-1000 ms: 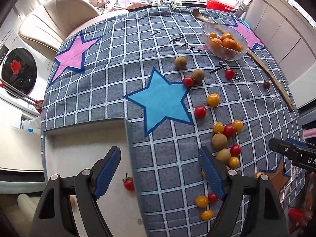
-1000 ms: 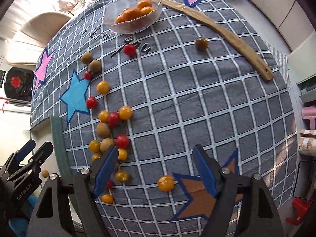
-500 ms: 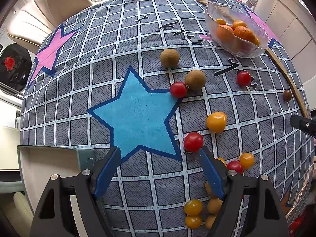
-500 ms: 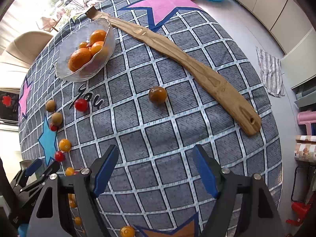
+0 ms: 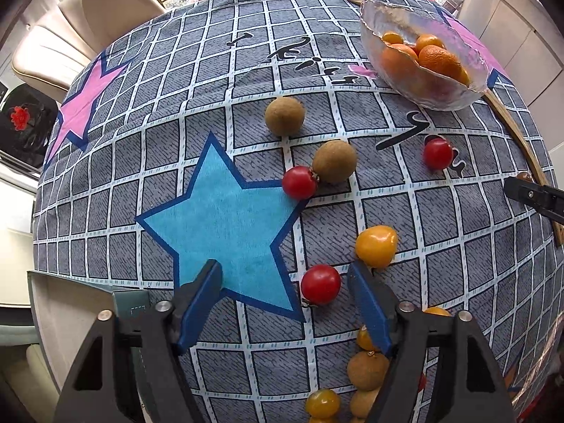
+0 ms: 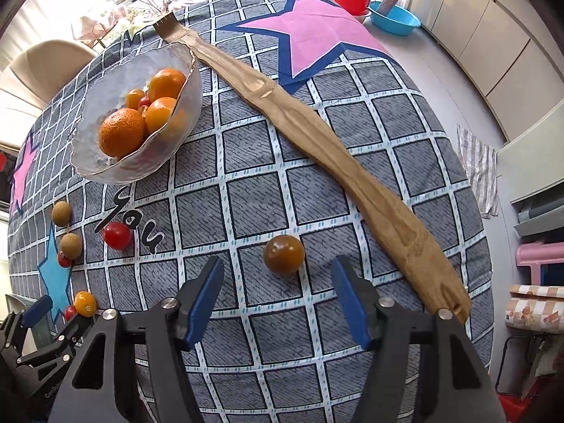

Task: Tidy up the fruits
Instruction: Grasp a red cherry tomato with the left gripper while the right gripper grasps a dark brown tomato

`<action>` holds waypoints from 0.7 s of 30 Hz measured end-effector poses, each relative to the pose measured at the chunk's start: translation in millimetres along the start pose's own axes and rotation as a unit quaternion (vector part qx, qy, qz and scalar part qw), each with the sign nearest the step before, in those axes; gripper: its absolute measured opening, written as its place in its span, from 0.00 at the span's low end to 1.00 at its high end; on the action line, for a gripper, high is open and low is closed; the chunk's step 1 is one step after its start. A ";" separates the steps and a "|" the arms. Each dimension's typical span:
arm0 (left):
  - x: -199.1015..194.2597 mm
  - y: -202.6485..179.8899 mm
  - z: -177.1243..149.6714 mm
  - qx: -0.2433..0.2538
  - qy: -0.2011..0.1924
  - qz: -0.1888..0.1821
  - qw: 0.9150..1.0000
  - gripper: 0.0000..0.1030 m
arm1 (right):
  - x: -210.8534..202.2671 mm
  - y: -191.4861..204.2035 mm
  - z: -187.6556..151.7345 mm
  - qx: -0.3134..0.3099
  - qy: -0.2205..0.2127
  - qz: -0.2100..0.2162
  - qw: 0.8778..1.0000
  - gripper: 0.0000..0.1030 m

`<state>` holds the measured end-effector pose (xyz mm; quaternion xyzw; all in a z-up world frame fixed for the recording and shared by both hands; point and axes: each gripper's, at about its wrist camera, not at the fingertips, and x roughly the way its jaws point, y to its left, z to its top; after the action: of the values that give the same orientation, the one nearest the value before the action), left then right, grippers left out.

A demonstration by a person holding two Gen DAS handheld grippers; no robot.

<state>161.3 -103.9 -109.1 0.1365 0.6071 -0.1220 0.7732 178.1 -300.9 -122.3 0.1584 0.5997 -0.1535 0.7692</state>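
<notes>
Small fruits lie scattered on a checked tablecloth. In the left wrist view a red cherry tomato [image 5: 320,283] sits between the fingers of my left gripper [image 5: 285,303], close to the right-hand pad. The jaws are closing and neither pad presses on it. A yellow tomato [image 5: 376,246] lies just beyond the right finger. In the right wrist view a brown tomato [image 6: 283,254] lies just past the tips of my right gripper [image 6: 278,299]. Its jaws are closing too, with nothing gripped. A glass bowl [image 6: 141,165] holding oranges stands at the far left.
Two longans [image 5: 284,115] and more red tomatoes [image 5: 299,182] lie beyond the blue star. A heap of fruit [image 5: 366,370] sits under the left gripper's right finger. A long wooden piece [image 6: 317,134] runs diagonally. A white tray [image 5: 70,310] sits at the table's near-left edge.
Both grippers travelled from the near edge farther over the table and sank lower. The left now frames the red tomato, the right faces the brown one. Both jaws stand narrower.
</notes>
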 end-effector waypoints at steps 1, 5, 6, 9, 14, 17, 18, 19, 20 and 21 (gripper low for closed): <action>-1.1 -2.9 -0.1 0.001 0.000 -0.001 1.000 0.63 | 0.2 1.7 1.6 -0.003 -0.001 -0.002 1.000 0.54; -4.9 -5.4 -2.3 0.007 0.002 -0.023 1.000 0.44 | -0.3 0.4 8.1 0.000 -0.001 0.003 1.000 0.31; -5.5 -7.5 -2.3 0.009 0.003 -0.033 0.999 0.35 | 0.0 0.0 10.1 0.002 -0.001 0.006 1.000 0.28; -8.4 -17.7 -2.9 0.023 0.003 -0.034 0.999 0.21 | 0.2 -2.2 11.8 0.004 0.003 0.019 1.000 0.23; -14.1 -18.7 -6.7 0.003 0.007 -0.049 0.999 0.21 | -7.4 -4.3 3.9 0.002 0.007 0.043 0.999 0.22; -22.6 -8.3 -9.4 -0.001 0.000 -0.056 0.998 0.21 | -17.6 -2.4 -7.6 -0.002 0.007 0.052 0.999 0.22; -26.3 -4.9 -10.8 -0.002 -0.002 -0.058 0.998 0.21 | -21.2 -1.6 -12.0 -0.002 0.008 0.055 0.998 0.22; -30.6 -2.1 -13.5 -0.003 -0.005 -0.060 0.998 0.21 | -24.4 -0.5 -16.3 -0.003 0.009 0.058 0.998 0.22; -34.4 1.0 -15.5 -0.004 -0.007 -0.062 0.998 0.21 | -27.3 1.2 -21.1 -0.002 0.010 0.062 0.998 0.23; -39.2 3.6 -19.0 -0.005 -0.009 -0.063 0.998 0.21 | -30.5 2.2 -26.6 -0.002 0.012 0.066 0.998 0.23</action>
<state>136.2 -92.8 -75.1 0.0927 0.6081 -0.1684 0.7702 148.7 -286.1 -98.7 0.1978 0.5974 -0.0997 0.7708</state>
